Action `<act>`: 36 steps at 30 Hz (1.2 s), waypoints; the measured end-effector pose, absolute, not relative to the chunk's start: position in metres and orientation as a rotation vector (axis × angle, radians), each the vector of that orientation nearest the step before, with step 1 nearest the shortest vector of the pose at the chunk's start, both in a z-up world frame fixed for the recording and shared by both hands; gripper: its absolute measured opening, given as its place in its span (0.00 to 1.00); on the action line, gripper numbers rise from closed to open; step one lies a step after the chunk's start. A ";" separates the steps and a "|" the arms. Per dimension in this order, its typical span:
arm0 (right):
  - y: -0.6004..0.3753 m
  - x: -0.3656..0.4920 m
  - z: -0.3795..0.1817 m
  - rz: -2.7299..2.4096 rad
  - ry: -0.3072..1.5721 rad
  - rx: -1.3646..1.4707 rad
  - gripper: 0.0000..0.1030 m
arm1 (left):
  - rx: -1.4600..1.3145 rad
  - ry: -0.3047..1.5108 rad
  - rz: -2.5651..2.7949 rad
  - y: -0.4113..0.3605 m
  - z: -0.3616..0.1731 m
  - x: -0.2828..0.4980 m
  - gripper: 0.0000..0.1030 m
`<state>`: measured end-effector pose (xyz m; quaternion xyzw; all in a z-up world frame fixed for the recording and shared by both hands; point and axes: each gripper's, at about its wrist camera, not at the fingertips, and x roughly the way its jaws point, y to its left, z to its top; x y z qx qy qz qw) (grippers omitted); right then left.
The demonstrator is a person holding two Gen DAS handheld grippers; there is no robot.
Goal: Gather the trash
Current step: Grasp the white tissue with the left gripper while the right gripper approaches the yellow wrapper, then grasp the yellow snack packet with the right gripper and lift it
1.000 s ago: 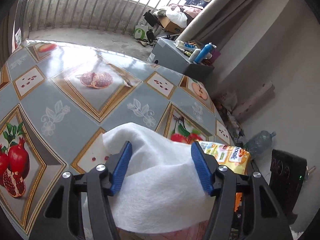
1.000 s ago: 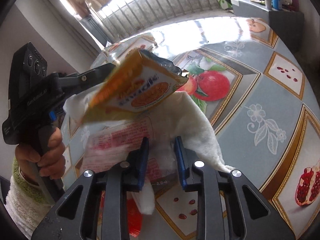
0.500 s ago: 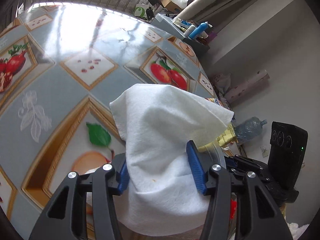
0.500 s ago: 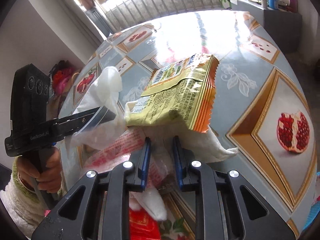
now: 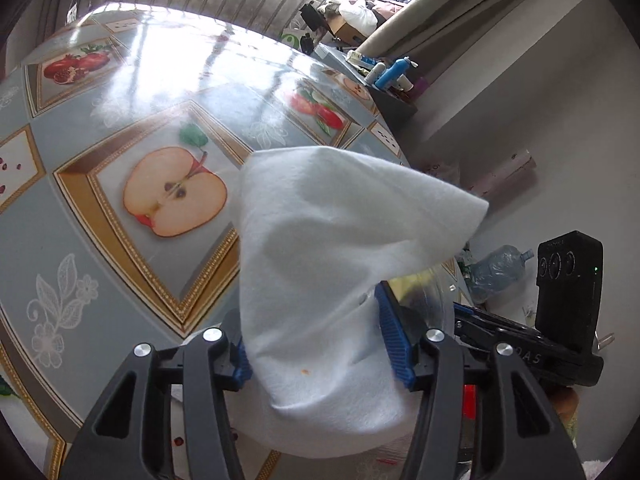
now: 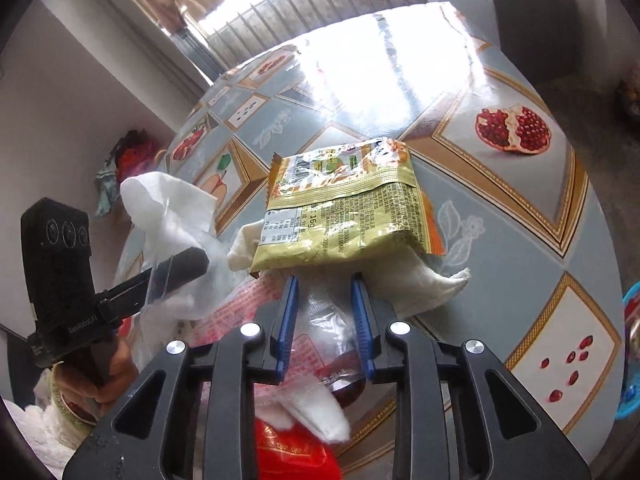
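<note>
My left gripper (image 5: pixel 310 312) has a white tissue (image 5: pixel 340 232) standing up between its blue pads; its jaws are opening while the pads still touch the tissue. In the right wrist view one of the left gripper's fingers (image 6: pixel 180 270) shows at the left, wrapped in tissue and clear film. My right gripper (image 6: pixel 324 284) has a crumpled clear wrapper (image 6: pixel 324 320) with pink print between its pads, and its jaws are opening too. A yellow snack packet (image 6: pixel 344 208) rests back side up on another white tissue (image 6: pixel 424 284) just past the tips. Under the gripper lies a red wrapper (image 6: pixel 288 448).
The table (image 6: pixel 500 80) has a glossy grey cloth printed with fruit. A grey cabinet (image 5: pixel 392 96) with bottles stands past its far edge, and a plastic water bottle (image 5: pixel 496 272) lies on the floor. A blue object (image 6: pixel 630 352) is at the right edge. A hand (image 6: pixel 96 376) grips the left tool.
Both grippers have travelled across the table with the trash bundle. The yellow packet has turned from its front to its back side. The right jaws stand wider than before.
</note>
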<state>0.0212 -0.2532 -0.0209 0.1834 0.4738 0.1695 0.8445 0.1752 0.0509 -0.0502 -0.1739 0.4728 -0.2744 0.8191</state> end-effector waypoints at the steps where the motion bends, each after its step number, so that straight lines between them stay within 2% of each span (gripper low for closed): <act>1: -0.257 0.020 -0.018 0.351 0.993 0.402 0.40 | -0.375 1.001 -0.575 0.056 -0.048 0.174 0.59; 2: -0.259 0.019 -0.015 0.348 0.984 0.413 0.47 | -0.373 0.992 -0.569 0.060 -0.045 0.173 0.61; 5: -0.271 0.013 -0.008 0.348 0.957 0.454 0.54 | -0.353 0.970 -0.548 0.069 -0.039 0.169 0.68; 8: -0.284 0.006 -0.007 0.338 0.947 0.521 0.55 | -0.358 0.942 -0.534 0.081 -0.033 0.164 0.71; 19: -0.323 0.014 -0.018 0.368 0.903 0.797 0.55 | -0.408 0.908 -0.508 0.098 -0.021 0.165 0.71; 21: -0.319 0.021 -0.021 0.376 0.907 0.826 0.55 | -0.404 0.898 -0.500 0.098 -0.019 0.168 0.67; 28: -0.327 0.026 -0.022 0.341 0.925 0.833 0.46 | -0.397 0.904 -0.477 0.094 -0.022 0.182 0.38; 34: -0.328 0.039 -0.022 0.323 0.956 0.787 0.44 | -0.369 0.890 -0.486 0.092 -0.019 0.184 0.22; 36: -0.325 0.045 -0.025 0.319 0.985 0.778 0.41 | -0.368 0.883 -0.485 0.092 -0.018 0.184 0.18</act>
